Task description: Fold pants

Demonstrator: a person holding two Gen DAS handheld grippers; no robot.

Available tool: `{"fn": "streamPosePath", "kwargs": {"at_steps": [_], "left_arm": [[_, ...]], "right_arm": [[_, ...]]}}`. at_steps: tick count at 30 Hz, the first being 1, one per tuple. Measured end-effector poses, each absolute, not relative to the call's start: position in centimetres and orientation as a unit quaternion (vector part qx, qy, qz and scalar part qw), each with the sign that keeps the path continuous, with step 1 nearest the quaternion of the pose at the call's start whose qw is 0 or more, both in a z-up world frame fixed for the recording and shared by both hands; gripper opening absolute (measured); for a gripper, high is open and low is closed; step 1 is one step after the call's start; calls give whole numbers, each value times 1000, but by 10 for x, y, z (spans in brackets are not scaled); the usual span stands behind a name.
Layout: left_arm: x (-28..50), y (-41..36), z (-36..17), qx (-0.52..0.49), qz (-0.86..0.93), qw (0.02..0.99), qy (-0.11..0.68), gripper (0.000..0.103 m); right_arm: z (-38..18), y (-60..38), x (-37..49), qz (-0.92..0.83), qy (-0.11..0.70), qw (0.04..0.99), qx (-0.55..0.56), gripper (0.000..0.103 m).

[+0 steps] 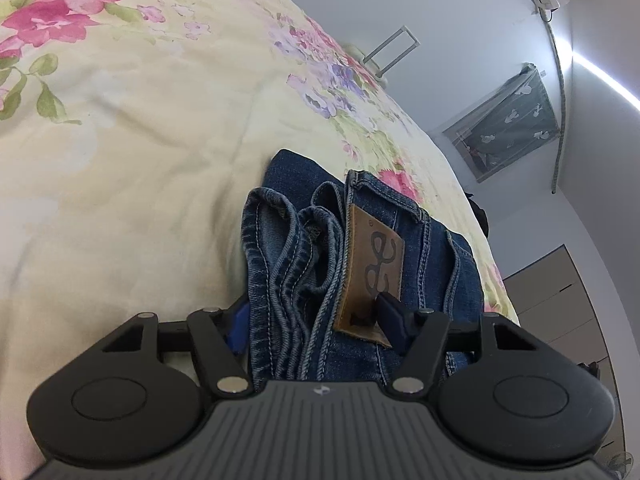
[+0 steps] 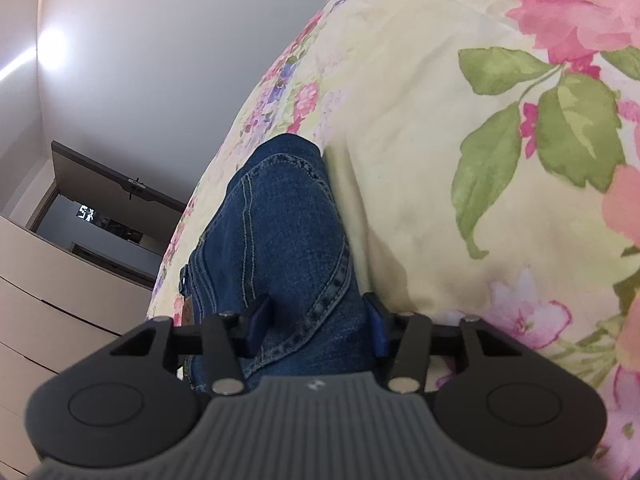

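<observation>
**Folded jeans between both grippers on the flowered bedspread**

The jeans [image 1: 320, 248] lie as a thick folded bundle on a pale yellow bedspread [image 1: 120, 160] printed with pink flowers and green leaves. In the left wrist view the bundle sits close to the bedspread's far edge, where the cover drops away toward the white wall [image 1: 460, 20]. The waistband faces up, showing a brown leather patch [image 1: 370, 272] and belt loops, with stacked hems and seams bunched just beside it.

The left gripper [image 1: 316, 320] straddles this end of the bundle. Its jaws are set fairly wide, with the whole thickness of denim between them. One blue finger lies against the leather patch; the other is mostly hidden behind the folds, so it looks like a grip on the stack, though the pressure on that side cannot be confirmed.

The right gripper [image 2: 320, 324] is at the other end of the jeans [image 2: 280, 232], where smooth dark denim with a curved stitched seam fills the space between its fingers. The jaws stand at a middling width, both blue pads against the cloth on either side, apparently clamping it.

Behind the bed, a beige chest of drawers [image 2: 60, 300] stands near a dark doorway [image 2: 100, 216].
</observation>
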State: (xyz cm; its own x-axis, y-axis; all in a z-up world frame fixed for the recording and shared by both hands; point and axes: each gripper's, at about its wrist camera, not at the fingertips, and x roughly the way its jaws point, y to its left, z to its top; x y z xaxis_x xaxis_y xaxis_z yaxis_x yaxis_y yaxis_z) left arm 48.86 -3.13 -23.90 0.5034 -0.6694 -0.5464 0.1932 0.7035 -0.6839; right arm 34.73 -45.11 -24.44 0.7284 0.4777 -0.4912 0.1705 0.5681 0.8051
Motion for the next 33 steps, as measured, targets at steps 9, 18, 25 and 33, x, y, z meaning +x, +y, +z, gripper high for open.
{"fn": "streamPosePath", "kwargs": {"at_steps": [9,18,25,33], "left_arm": [[476,-50,-206,-204,-232,854,420,40],[460,-45,-166,-153,-222,866,421,28],[436,-1,-123,-158,-231,870,406,27],[414,105,-87,-133,-190,886,402,27]], "right_arm": [[-227,-445,348,109,351,829,422,18],[-167,-421,351,117,361,860,342,15],[-113,-392,328,138,355,869,316,15],[-96,-301,319,188,358,852,333,15]]}}
